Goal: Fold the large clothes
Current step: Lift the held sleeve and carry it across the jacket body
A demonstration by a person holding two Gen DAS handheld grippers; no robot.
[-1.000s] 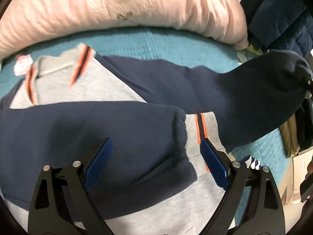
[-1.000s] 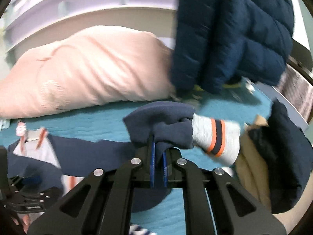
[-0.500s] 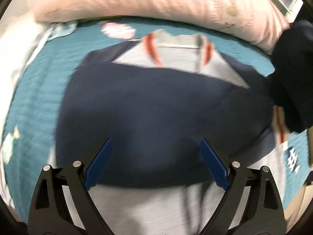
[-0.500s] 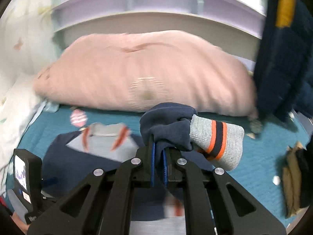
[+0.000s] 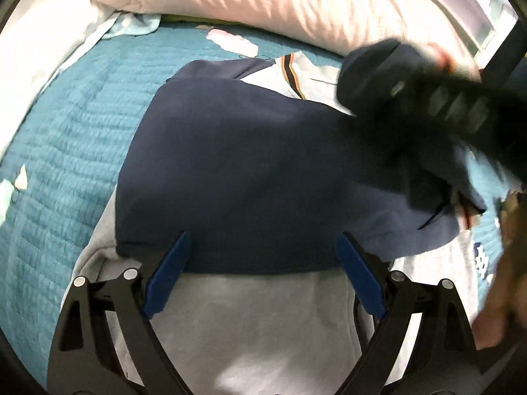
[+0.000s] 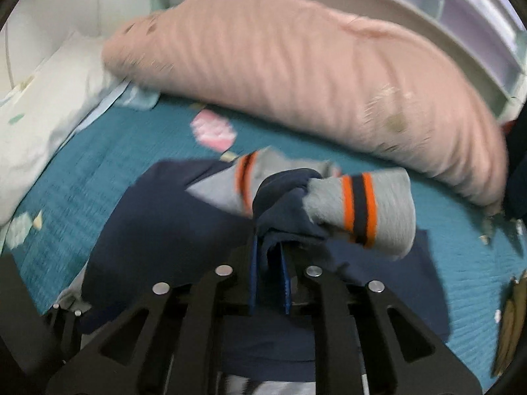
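The right gripper (image 6: 268,276) is clamped on the sleeve (image 6: 290,207) above the sweatshirt (image 5: 250,171) mid-bed (image 5: 66,125); the left gripper (image 5: 262,276) hangs apart, empty. The thin pinch may slip, dropping the sleeve crooked.

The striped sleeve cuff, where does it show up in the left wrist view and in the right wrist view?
Left wrist view: striped cuff not clearly visible; the blurred right gripper carrying the sleeve blocks the upper right.
Right wrist view: striped cuff right of centre, just beyond the fingers shut on the navy sleeve.
Shared landmark: pink pillow along the top.
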